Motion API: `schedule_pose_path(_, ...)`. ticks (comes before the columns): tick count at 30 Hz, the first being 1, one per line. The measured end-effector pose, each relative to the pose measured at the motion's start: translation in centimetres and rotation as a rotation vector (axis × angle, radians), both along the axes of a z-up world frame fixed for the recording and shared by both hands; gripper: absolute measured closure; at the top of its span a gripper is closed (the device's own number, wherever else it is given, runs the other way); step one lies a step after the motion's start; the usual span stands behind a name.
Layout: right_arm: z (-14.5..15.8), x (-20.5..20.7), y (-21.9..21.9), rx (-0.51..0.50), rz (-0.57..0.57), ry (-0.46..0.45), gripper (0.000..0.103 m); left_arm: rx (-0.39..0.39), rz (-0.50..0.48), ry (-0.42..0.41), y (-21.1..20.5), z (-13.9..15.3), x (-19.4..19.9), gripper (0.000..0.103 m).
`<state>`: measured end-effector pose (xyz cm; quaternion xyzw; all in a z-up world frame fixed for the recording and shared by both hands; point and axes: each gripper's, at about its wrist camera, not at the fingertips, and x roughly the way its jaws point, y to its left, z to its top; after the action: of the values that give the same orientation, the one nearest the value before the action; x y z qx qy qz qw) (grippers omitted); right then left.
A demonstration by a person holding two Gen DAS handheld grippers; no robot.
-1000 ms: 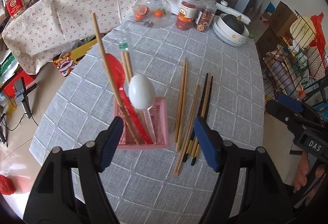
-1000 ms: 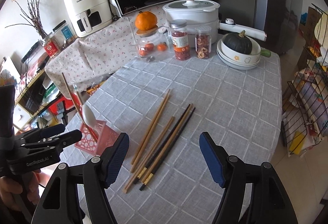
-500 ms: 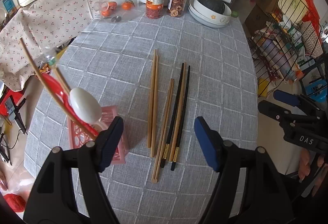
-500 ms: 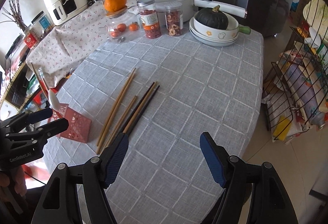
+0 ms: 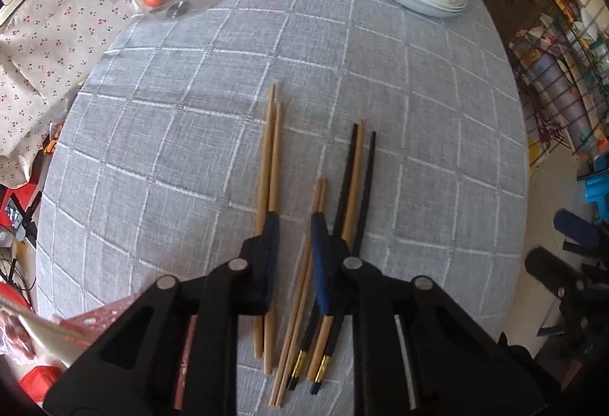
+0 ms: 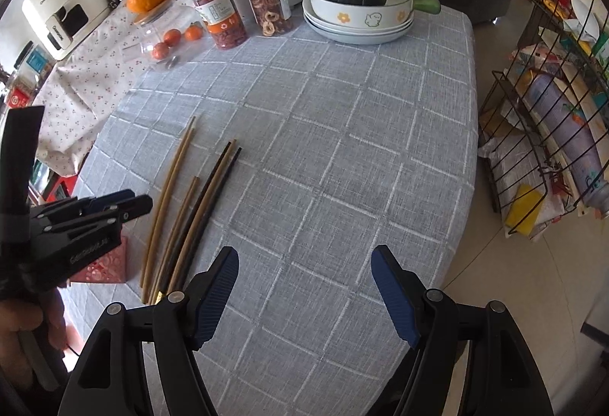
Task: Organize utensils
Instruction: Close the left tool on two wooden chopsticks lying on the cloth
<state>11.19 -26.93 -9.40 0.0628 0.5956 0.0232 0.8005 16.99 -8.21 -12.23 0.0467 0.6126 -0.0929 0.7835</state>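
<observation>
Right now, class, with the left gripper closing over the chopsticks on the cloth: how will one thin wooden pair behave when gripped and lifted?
The short wooden pair between the left gripper fingers looks thin and stiff, so probably light and unbending. The two loose sticks may scissor apart or slip. Lying against the black chopsticks, they could drag those along the tablecloth.

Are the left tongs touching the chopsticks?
Cannot tell. In the left wrist view the left tongs overlap the chopsticks, but their height above them isn't visible; the right wrist view doesn't settle it either.
</observation>
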Motion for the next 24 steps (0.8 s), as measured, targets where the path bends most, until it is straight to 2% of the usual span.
schedule_pose_path(4, -0.8, 0.5, 0.1, -0.014, 0.015, 0.021, 0.03, 0.013, 0.062, 0.011, 0.7, -1.5, 2.5, 0.096)
schedule_pose_path(9, -1.3, 1.0, 0.0, -0.025, 0.011, 0.031, 0.03, 0.033, 0.117, 0.02, 1.4, -2.9, 4.5, 0.097)
schedule_pose_path(16, -1.9, 1.5, 0.0, -0.027, 0.011, 0.046, 0.03, 0.028, 0.112, 0.044, 1.1, -4.5, 5.0, 0.098)
schedule_pose_path(24, -2.3, 1.8, 0.3, -0.03, 0.012, 0.052, 0.03, -0.032, 0.103, 0.031, 1.1, -3.7, 4.9, 0.098)
